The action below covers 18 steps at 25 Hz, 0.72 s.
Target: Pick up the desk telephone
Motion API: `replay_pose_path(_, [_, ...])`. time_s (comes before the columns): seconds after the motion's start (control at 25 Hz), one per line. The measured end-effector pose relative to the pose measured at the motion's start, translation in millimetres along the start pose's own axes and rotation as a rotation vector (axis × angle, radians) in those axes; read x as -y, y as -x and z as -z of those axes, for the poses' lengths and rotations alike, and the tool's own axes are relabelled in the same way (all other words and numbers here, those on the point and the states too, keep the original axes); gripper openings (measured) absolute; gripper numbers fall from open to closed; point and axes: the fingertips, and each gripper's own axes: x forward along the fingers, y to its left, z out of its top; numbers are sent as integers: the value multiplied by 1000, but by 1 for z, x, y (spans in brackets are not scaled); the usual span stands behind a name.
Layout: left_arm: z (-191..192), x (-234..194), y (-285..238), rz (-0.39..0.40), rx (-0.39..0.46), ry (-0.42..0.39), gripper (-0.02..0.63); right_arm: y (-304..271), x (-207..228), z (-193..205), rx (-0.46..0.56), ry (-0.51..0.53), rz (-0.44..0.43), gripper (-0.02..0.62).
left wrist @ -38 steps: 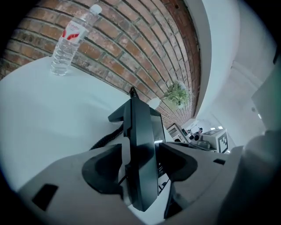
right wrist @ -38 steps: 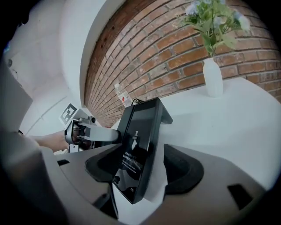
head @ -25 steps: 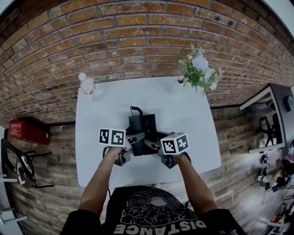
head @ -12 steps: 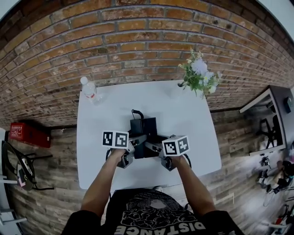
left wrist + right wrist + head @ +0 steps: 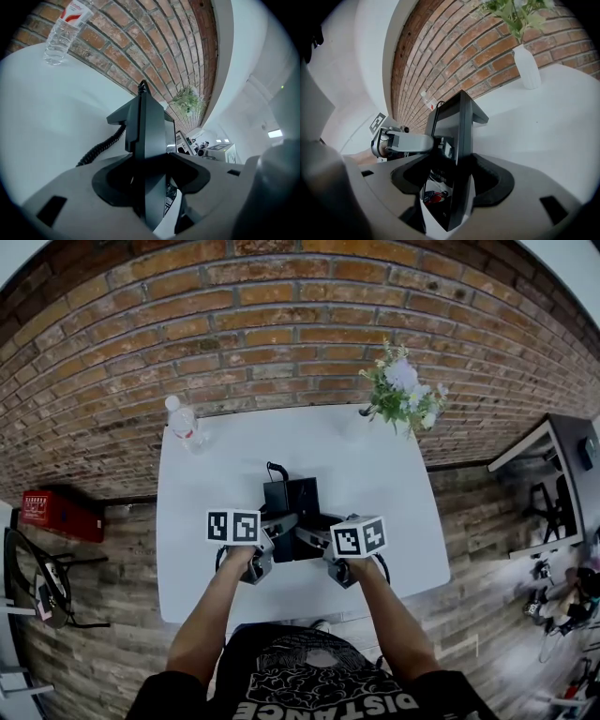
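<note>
The black desk telephone is near the middle of the white table. My left gripper is shut on its left side and my right gripper on its right side. In the left gripper view the phone's edge stands between the jaws of the left gripper, and its coiled cord trails to the left. In the right gripper view the right gripper clamps the phone's screen side, with the left gripper beyond it. Whether the phone is off the table I cannot tell.
A plastic water bottle stands at the table's back left corner, and a white vase of flowers at the back right. A brick wall runs right behind the table. A red case lies on the floor at left.
Only the head view has shifted a little. Both grippers stay clamped on the phone at the same spot.
</note>
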Motion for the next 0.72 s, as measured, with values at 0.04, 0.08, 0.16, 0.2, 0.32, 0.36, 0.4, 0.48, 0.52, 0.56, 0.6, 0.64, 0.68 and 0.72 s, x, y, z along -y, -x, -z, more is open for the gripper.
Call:
replay_pose_path(0.04, [-1, 3, 2, 2, 10, -2, 239, 2, -2, -2, 5, 10, -1, 276])
replay_pose_path(0.08, [-3, 6, 4, 2, 20, -6, 239, 4, -5, -4, 10, 20, -3, 275])
replay_pose_path(0.16, [-7, 12, 9, 2, 38, -19, 238, 8, -10, -10, 23, 41, -6, 275])
replay_pose_path(0.2, [-10, 15, 12, 1, 47, -27, 238, 9, -13, -14, 31, 52, -9, 276])
replay_pose_path(0.32, [-19, 28, 22, 0, 74, -65, 238, 16, -25, -25, 60, 88, -18, 276])
replay_pose_path(0.36, [-22, 33, 26, -2, 84, -83, 238, 19, -29, -29, 70, 99, -21, 275])
replay_pose_path(0.4, [-26, 38, 29, -4, 94, -101, 238, 22, -33, -34, 81, 111, -23, 275])
replay_pose_path(0.48, [-33, 49, 36, -3, 117, -131, 238, 29, -42, -44, 107, 140, -26, 275])
replay_pose_path(0.52, [-37, 54, 39, 2, 131, -141, 238, 33, -46, -49, 121, 157, -28, 275])
replay_pose_path(0.56, [-40, 60, 43, 7, 144, -151, 238, 36, -52, -54, 134, 175, -30, 275])
replay_pose_path(0.6, [-44, 66, 46, 11, 157, -160, 238, 40, -56, -59, 145, 191, -32, 275])
replay_pose_path(0.64, [-47, 71, 50, 14, 169, -170, 238, 44, -61, -64, 157, 207, -33, 275])
replay_pose_path(0.68, [-50, 77, 54, 16, 182, -181, 238, 48, -66, -69, 169, 222, -34, 275])
replay_pose_path(0.72, [-54, 83, 57, 19, 194, -194, 238, 52, -70, -74, 182, 237, -35, 275])
